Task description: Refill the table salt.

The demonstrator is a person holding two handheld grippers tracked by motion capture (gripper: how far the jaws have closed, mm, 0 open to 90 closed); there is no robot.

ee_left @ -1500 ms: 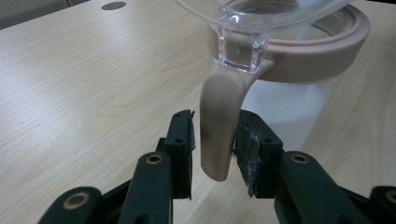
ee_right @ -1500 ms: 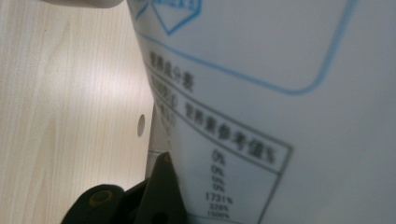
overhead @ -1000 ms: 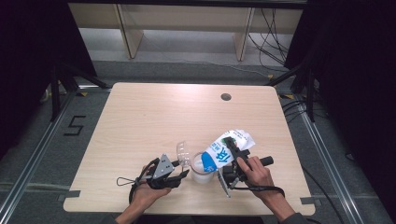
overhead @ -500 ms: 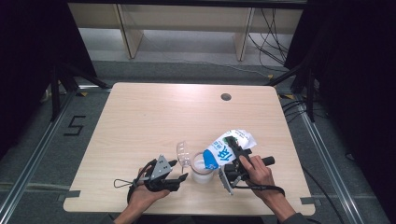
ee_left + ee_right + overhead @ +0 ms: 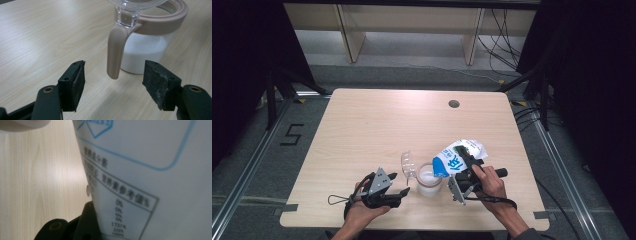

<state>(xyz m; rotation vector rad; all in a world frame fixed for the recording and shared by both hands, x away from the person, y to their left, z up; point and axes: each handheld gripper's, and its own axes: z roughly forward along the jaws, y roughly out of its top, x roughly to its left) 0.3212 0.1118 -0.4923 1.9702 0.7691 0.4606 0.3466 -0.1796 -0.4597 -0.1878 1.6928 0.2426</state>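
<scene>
On the pale wooden bench (image 5: 362, 125) stands a clear jar (image 5: 430, 179) with a dusty-pink rim and handle, holding white grains in its lower part; its clear hinged lid (image 5: 408, 163) stands open, tipped up to the jar's left in the high view. The left gripper (image 5: 398, 184) lies low on the bench just left of the jar, and its jaws have just been opening: in the left gripper view they stand spread, with the jar's pink handle (image 5: 115, 50) hanging between them and touching neither pad. The right gripper (image 5: 466, 167) is clamped on a white-and-blue bag (image 5: 457, 156), which is held tilted with its lower end over the jar's mouth and its crumpled upper end pointing away to the right. The bag carries a large blue panel with white Chinese characters that are too small to read in the high view. In the right gripper view the bag's back (image 5: 155, 180) shows blurred, with a blue rounded frame above and a boxed table printed in dark Chinese characters; its column of figures reads "0%" several times, then what looks like "1731%", though the blur leaves that uncertain. A small dark round hole (image 5: 454, 104) sits in the bench near its far edge.
</scene>
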